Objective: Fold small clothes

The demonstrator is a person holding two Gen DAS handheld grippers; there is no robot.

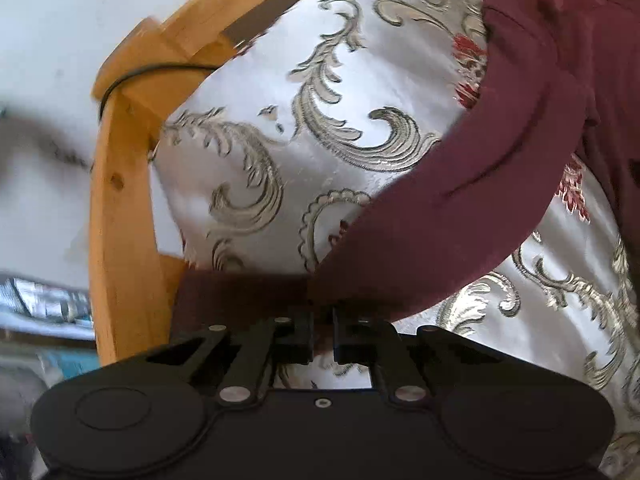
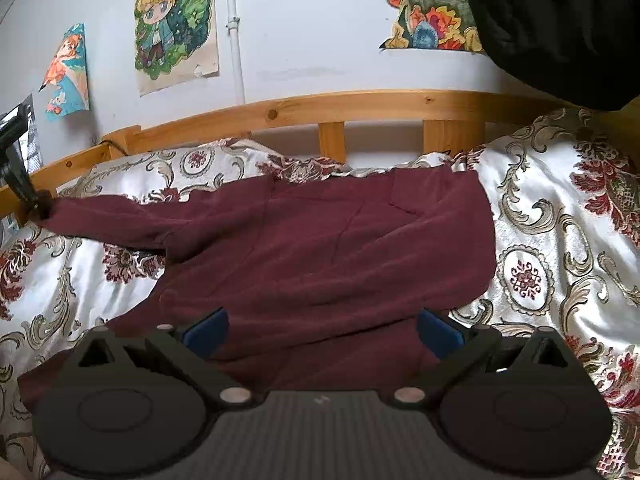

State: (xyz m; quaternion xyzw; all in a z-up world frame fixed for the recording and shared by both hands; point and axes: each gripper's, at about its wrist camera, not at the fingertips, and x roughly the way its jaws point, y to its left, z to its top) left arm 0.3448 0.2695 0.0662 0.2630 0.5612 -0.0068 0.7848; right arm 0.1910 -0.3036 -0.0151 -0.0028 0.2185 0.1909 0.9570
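- The maroon garment [image 2: 328, 248] is lying spread across the patterned bedspread [image 2: 560, 240], its body in the middle of the bed and one long sleeve [image 1: 460, 208] reaching out to the far left, toward the wooden bed rail [image 2: 360, 108].
- The left gripper [image 1: 322, 312] is pinching the cuff end of that sleeve, its fingers pressed nearly together on the cloth; in the right wrist view it is showing small at the far left edge [image 2: 42, 204], right at the sleeve tip.
- The grip is looking shallow, taking only the cuff edge, so the cloth is likely to slip out if the sleeve is pulled quickly or against the drag of the garment's body.
- The satin-like bedspread is looking slippery and loose; a hard pull on the sleeve is risking sliding the whole garment sideways or bunching the cover instead of folding the sleeve over.
- The left gripper is working close to the bed rail and a dark cable [image 1: 132, 76] at the corner post, so a wide swing is risking a knock or a snag there.
- The right gripper [image 2: 320, 334] is hovering over the near hem with its blue-padded fingers [image 2: 206, 334] spread wide and holding nothing, so nothing is pinning the garment's body; the fold line is likely to wander and the layers to wrinkle.
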